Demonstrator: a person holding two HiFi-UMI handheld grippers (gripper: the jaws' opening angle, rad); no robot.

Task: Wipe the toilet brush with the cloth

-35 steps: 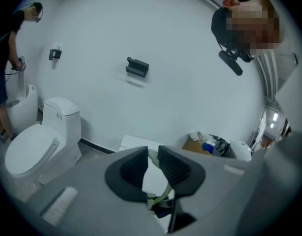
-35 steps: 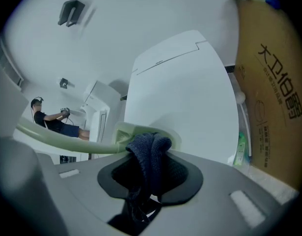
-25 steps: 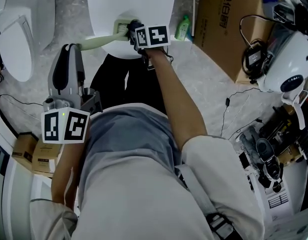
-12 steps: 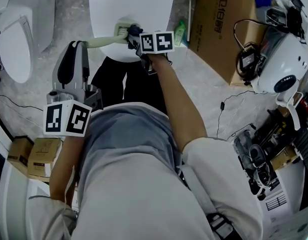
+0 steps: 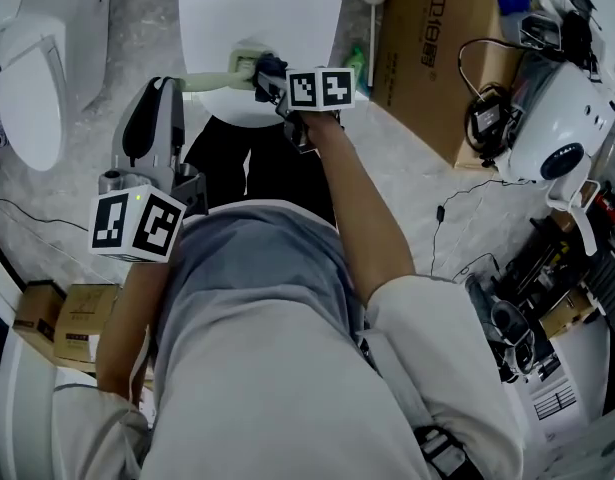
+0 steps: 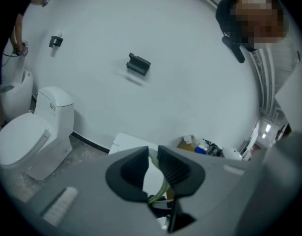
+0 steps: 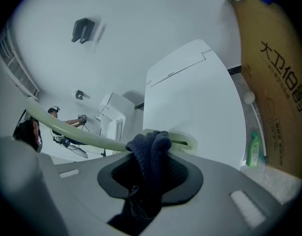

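The pale green toilet brush (image 5: 209, 80) is held level over a white board (image 5: 257, 18), its handle pinched in my left gripper (image 5: 167, 88), which is shut on it. In the left gripper view the green handle (image 6: 162, 191) shows in the narrow gap between the jaws of that left gripper (image 6: 153, 168). My right gripper (image 5: 267, 73) is shut on a dark blue cloth (image 7: 151, 156), pressed against the brush (image 7: 82, 137) near its head end (image 7: 182, 141). The cloth (image 5: 270, 68) covers part of the brush.
A white toilet (image 5: 32, 68) stands at the left. A large cardboard box (image 5: 437, 48) is at the right, with a green bottle (image 5: 359, 63) and a white-knobbed stick (image 5: 372, 8) beside it. Cables and equipment (image 5: 547, 128) crowd the right side. Small boxes (image 5: 67, 323) lie lower left.
Both grippers have shifted slightly right and up in the head view, still holding the brush and the cloth. The cloth stays near the brush's head end.
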